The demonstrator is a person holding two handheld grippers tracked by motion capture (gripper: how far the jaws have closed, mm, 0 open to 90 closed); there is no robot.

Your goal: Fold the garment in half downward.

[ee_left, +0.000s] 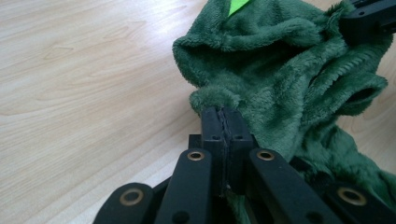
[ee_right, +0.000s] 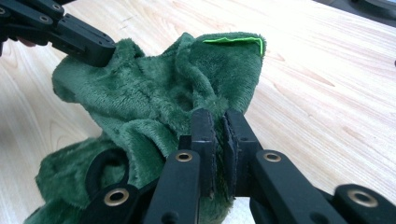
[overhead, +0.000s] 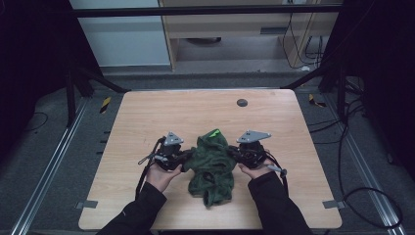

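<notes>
A dark green fleece garment (overhead: 211, 167) with a bright green tag (overhead: 213, 133) lies bunched near the table's front middle. My left gripper (overhead: 185, 157) is shut on its left edge; in the left gripper view the jaws (ee_left: 223, 116) pinch a fold of the fleece (ee_left: 280, 70). On the opposite side my right gripper (overhead: 234, 152) is shut on the right edge, and in the right gripper view its jaws (ee_right: 218, 122) clamp the fleece (ee_right: 149, 102) just below the tag (ee_right: 233, 41). The cloth is lifted slightly between the two grippers, and its lower part rests on the table.
The wooden table (overhead: 147, 117) has a small dark round disc (overhead: 242, 102) near its far edge. Bits of tape (overhead: 87, 204) mark the front corners. Black frame bars and cables surround the table on the floor.
</notes>
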